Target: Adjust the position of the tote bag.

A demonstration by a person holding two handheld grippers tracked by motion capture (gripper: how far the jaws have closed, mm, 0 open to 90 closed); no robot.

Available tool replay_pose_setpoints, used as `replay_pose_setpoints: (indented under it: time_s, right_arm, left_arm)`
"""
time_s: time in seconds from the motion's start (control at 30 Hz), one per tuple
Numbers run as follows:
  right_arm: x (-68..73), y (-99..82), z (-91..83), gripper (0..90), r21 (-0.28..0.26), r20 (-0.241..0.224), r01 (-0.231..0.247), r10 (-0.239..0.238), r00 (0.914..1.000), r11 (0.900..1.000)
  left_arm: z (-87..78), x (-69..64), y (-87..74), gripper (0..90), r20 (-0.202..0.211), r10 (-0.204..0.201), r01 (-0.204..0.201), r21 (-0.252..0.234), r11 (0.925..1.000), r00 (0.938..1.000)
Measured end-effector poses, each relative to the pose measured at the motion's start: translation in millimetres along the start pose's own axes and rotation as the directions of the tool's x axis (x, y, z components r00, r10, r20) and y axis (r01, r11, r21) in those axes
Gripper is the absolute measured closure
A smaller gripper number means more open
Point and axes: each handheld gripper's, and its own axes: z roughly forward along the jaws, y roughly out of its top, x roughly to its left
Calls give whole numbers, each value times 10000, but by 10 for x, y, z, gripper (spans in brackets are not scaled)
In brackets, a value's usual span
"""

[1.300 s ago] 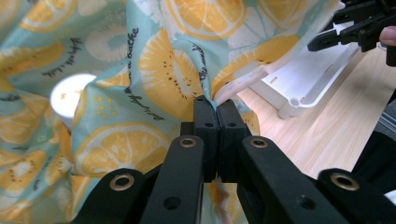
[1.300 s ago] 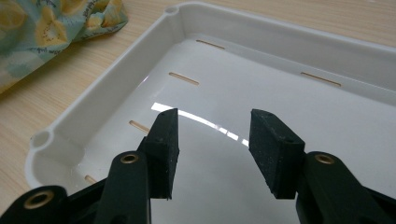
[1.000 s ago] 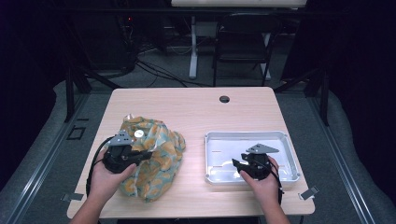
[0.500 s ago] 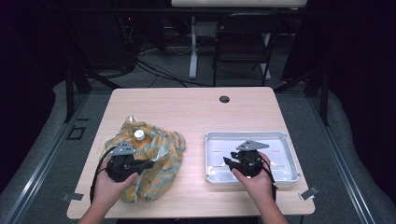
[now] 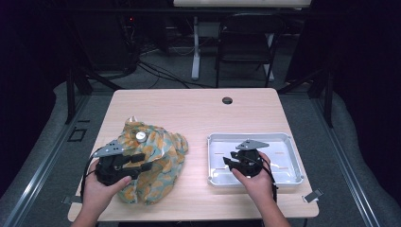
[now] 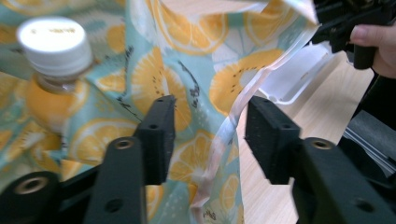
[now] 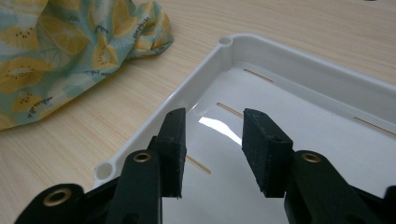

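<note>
A teal cloth with an orange-slice print (image 5: 156, 158) lies bunched on the left half of the wooden table. A white-capped bottle of orange liquid (image 5: 140, 136) pokes out of it. My left gripper (image 5: 142, 163) rests over the cloth's near side. Its jaws have just been opening and now stand open, with a pale hem of the cloth (image 6: 187, 70) loose between them, the bottle (image 6: 53, 39) off to their left. My right gripper (image 5: 229, 160) hovers open over the white tray (image 5: 255, 137). Nothing sits between its fingers above the tray's bare floor (image 7: 187, 88).
The tray sits near the table's front right; the cloth's edge (image 7: 70, 46) lies just left of its corner. A round cable hole (image 5: 227, 100) marks the table's far side. A black chair (image 5: 250, 42) stands behind the table.
The left gripper's jaws have opened and let go of the cloth, and the hand has slid slightly toward the near edge. The right gripper has shifted a little left inside the tray.
</note>
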Motion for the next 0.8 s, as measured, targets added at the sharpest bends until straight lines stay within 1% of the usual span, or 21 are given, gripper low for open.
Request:
replay_pose_setpoints:
  time_s: [0.13,0.17,0.2,0.27,0.3,0.37,0.43,0.47,0.5,0.57,0.63,0.67,0.7,0.73,0.77,0.8]
  right_arm:
    - [3,1,-4,578,-69,-27,-47,47,10000,10000]
    - [3,16,-16,574,-10,-61,-37,37,10000,10000]
    - [3,16,-16,574,-10,-61,-37,37,10000,10000]
    - [5,35,-28,574,-37,-101,-17,16,9999,10000]
    - [11,49,-32,575,-76,-170,-45,44,9998,10000]
    - [24,115,-43,574,-94,-176,82,-84,9998,9999]
    - [44,177,-42,572,-100,-250,166,-168,9995,9998]
    - [44,177,-42,572,-100,-250,166,-168,9995,9998]
    - [61,211,-38,568,-108,-268,268,-271,9993,9996]
    - [98,282,-27,561,-80,-277,509,-511,9983,9987]
    - [150,356,3,555,-141,-281,699,-703,9971,9975]
    - [166,381,11,555,-150,-323,773,-778,9964,9969]
    - [211,440,38,554,-186,-423,902,-909,9950,9957]
    - [211,440,38,554,-186,-423,902,-909,9950,9957]
    - [227,469,50,555,-140,-495,986,-991,9938,9950]
    - [247,493,67,555,-138,-588,973,-980,9935,9952]
  left_arm:
    - [-123,-7,36,456,-128,15,-20,-354,9994,9999]
    - [-192,3,49,450,-252,-7,-6,-532,9986,9997]
    - [-192,3,49,450,-252,-7,-6,-532,9986,9997]
    - [-258,31,57,450,-432,6,-31,-589,9983,9991]
    - [-280,51,55,451,-550,-46,9,-666,9978,9985]
    - [-305,117,38,451,-742,-211,157,-718,9973,9970]
    - [-293,199,0,450,-862,-428,367,-720,9967,9954]
    - [-277,236,-23,450,-921,-543,480,-691,9964,9943]
    - [-253,269,-49,446,-956,-654,588,-698,9958,9933]
    - [-199,322,-94,446,-974,-832,781,-547,9954,9918]
    - [-142,357,-128,446,-1005,-883,846,-407,9956,9910]
    - [-118,371,-142,446,-1013,-903,877,-291,9957,9908]
    - [-90,382,-157,447,-1013,-889,866,-273,9959,9909]
    - [-66,392,-169,447,-1015,-883,866,-208,9960,9909]
    - [-41,403,-181,447,-1042,-876,864,-160,9961,9907]
    - [-19,414,-193,449,-1054,-891,882,-133,9960,9904]
